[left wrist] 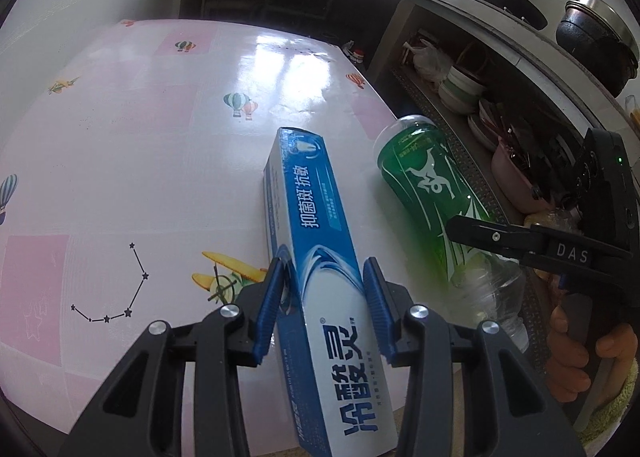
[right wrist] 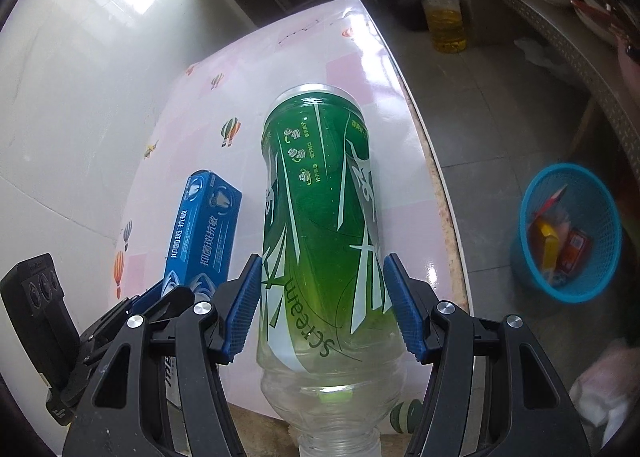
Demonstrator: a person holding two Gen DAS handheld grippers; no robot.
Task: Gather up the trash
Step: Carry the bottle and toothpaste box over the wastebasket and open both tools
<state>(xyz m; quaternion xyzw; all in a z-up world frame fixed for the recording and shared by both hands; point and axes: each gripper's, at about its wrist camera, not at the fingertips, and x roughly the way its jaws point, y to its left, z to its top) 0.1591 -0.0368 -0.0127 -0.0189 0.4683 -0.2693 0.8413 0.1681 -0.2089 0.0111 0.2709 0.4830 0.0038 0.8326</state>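
Note:
A blue and white toothpaste box lies between the blue pads of my left gripper, which is shut on it just above the pink patterned table. My right gripper is shut on a clear plastic bottle with a green label, its base pointing away from me. The bottle also shows in the left wrist view, right of the box, and the box shows in the right wrist view, left of the bottle. A blue mesh trash basket with wrappers inside stands on the floor to the right of the table.
A jug of yellow oil stands on the grey floor past the table's far corner. A metal shelf with bowls and plates runs along the right. A dark pot sits on the counter above. A white wall is on the left.

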